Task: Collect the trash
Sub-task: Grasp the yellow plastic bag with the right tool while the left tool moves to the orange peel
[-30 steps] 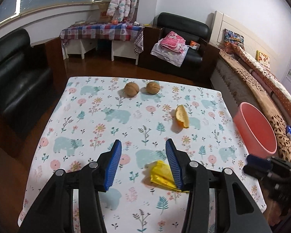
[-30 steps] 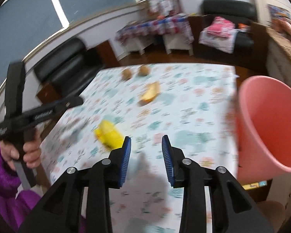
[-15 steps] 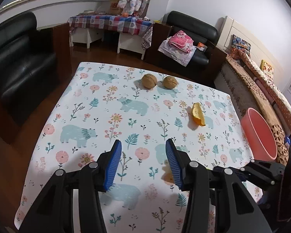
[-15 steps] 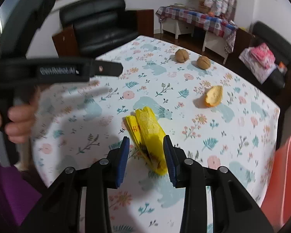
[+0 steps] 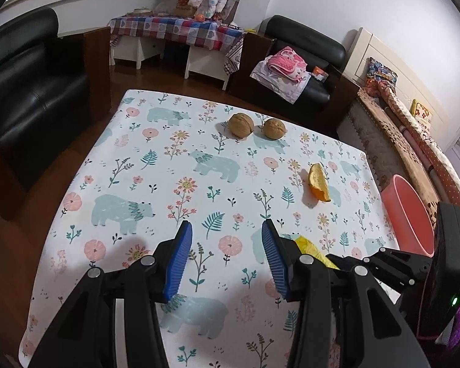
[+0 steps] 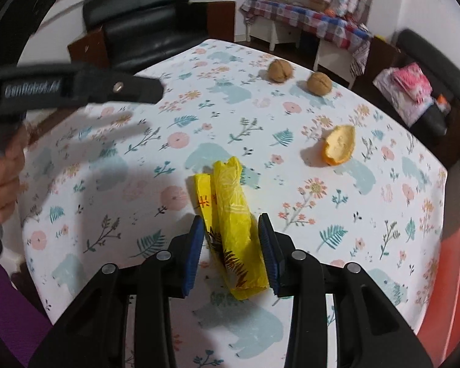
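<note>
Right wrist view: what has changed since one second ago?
The right gripper swung from beside the pink bin to the yellow wrapper, which now lies between its fingers, not clearly pinched. Walnuts and orange peel stayed put.

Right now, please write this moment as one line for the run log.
phase: reaching trash | right gripper: open, astride crumpled yellow plastic wrapper | left gripper: open, empty | orange peel: on table | pink plastic bin: beside table

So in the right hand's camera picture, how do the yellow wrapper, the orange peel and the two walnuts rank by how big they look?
1. yellow wrapper, though it lies nearest the camera, which enlarges it.
2. orange peel.
3. The two walnuts, left walnut and right walnut, look alike, so I won't rank them.
</note>
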